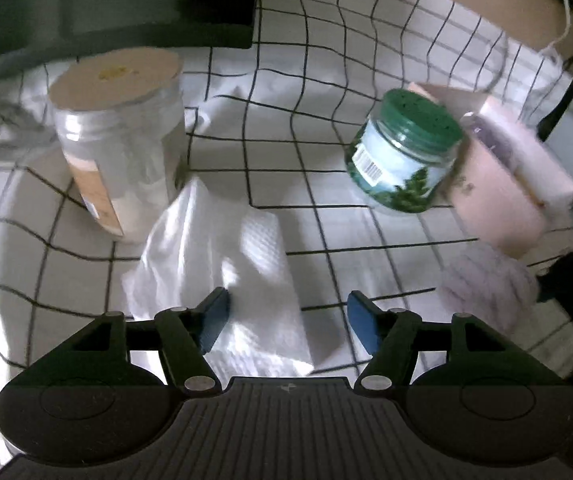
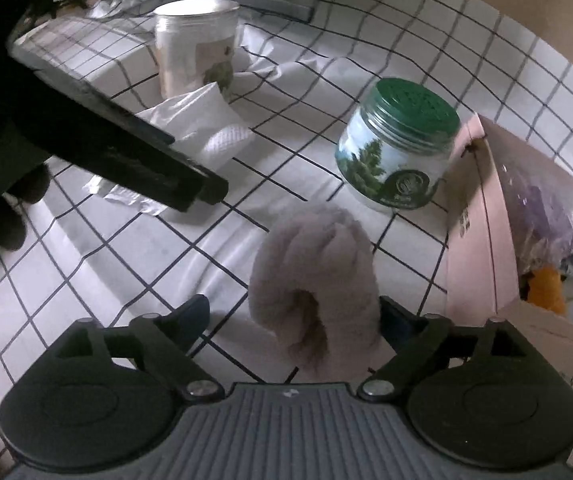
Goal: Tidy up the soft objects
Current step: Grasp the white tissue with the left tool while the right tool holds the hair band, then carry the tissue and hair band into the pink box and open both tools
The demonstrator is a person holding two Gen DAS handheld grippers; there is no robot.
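While the left view misses it, orange stuff (image 2: pixel 546 286) fills the pink box (image 2: pixel 472 240).

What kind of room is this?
Probably a table at home, though I can't tell which room. A checked tablecloth covers it, with a green-lidded jar, paper towels and a pink box of odds and ends.

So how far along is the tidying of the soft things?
Nothing looks put away yet. In hand: the right gripper stands open around the rolled towel, and the left gripper is open over the white paper towel. Both soft things are left on the checked cloth.
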